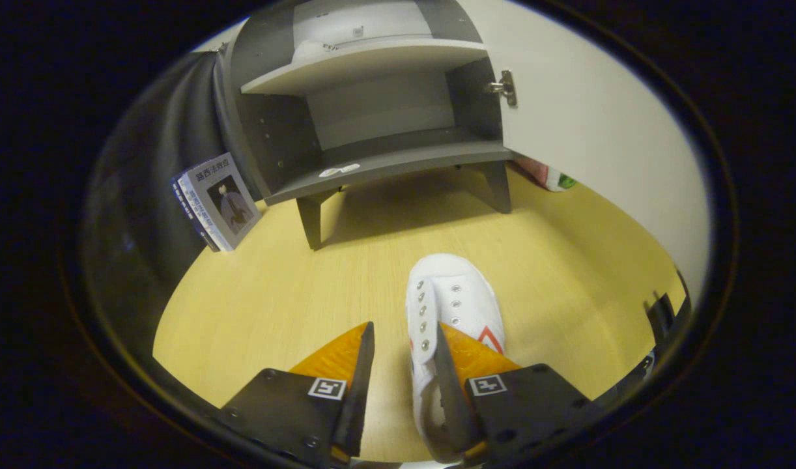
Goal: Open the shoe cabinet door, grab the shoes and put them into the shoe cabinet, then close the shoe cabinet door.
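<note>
- Shoe cabinet (372, 163) stands at the far side of the table (274, 293), raised on short legs. Its door (600, 150) is swung wide to the right, hinge (505, 88) exposed. Judgement: the opening step is done, and the door is parked out of the way so the path to the shelves is free.
- Lower shelf (398, 159) lies bare apart from a small sticker at its front lip; likely the intended spot, being the lowest and nearest.
- White shoe (453, 306) rests on the table just ahead of the gripper (404, 339), toe pointing toward the cabinet, heel toward the camera. That heading suits a straight push forward onto the shelf.
- Gripper spread apart. Right finger sits inside the shoe opening or against its inner side wall; left finger stands clear of the shoe with bare table between. Not grasping yet: only one finger meets the shoe.
- Judgement: the straddle over the shoe's left side wall sets up a pinch on that wall. Closing is the next call; risk is soft canvas folding and the shoe tilting on lift.
- A book (215, 202) leans against the dark curtain left of the cabinet, well apart from the shoe.
</note>
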### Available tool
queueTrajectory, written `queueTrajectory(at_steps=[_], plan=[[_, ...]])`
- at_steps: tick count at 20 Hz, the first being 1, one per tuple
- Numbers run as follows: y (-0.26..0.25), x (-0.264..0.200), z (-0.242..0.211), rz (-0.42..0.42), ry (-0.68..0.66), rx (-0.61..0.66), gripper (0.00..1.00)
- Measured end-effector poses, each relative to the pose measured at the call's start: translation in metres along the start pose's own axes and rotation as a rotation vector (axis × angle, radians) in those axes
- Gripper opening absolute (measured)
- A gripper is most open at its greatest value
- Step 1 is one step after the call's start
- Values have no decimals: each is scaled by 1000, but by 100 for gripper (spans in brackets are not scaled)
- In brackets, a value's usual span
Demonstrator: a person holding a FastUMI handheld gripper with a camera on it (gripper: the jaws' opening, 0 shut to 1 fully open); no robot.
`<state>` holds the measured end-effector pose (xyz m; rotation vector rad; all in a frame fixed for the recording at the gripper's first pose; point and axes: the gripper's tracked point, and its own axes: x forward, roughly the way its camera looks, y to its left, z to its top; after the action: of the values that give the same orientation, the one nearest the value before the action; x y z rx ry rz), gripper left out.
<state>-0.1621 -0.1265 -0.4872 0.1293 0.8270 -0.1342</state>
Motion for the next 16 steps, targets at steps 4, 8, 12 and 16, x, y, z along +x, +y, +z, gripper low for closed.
queueTrajectory(at_steps=[4, 8, 12, 16], plan=[[-16, 8, -8, -75, 13, -15, 18], [-15, 8, -8, -106, 17, -63, 4], [-19, 3, -1, -105, 29, -32, 3], [-24, -9, 11, -109, 28, 3, 3]])
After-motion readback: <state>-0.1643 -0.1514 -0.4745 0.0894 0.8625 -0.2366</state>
